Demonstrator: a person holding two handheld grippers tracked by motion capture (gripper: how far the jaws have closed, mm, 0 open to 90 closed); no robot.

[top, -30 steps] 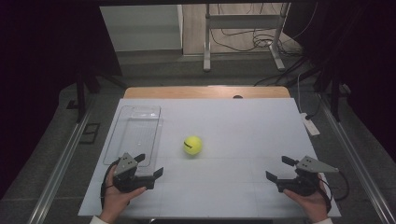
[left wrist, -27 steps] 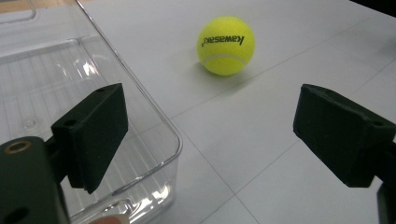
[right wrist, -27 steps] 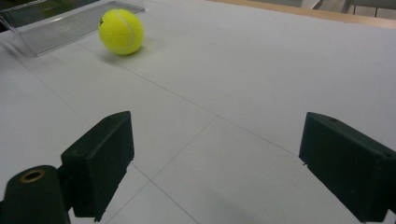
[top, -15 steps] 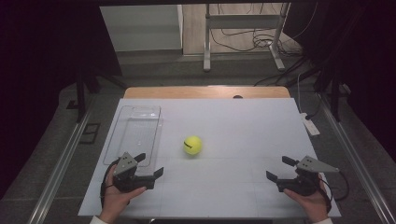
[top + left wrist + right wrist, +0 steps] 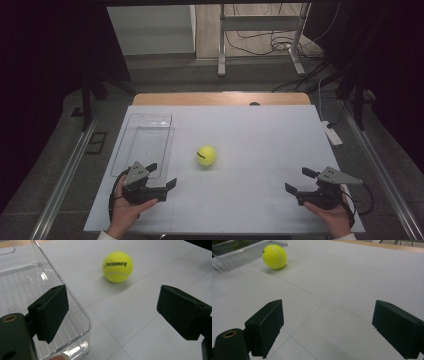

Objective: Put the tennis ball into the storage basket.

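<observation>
- The left hand-held gripper (image 5: 161, 176) rests low on the desk (image 5: 260, 135), jaws wide, beside the near end of a clear tray (image 5: 147, 142).
- A yellow tennis ball (image 5: 206, 155) sits mid-desk, just right of the tray.
- The right hand-held gripper (image 5: 299, 181) is spread wide, holding nothing.

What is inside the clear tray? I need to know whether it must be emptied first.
The clear tray looks empty: its ribbed floor shows through in the left gripper view. The tennis ball sits outside it on the table. One near corner is hidden behind the left gripper.
</observation>
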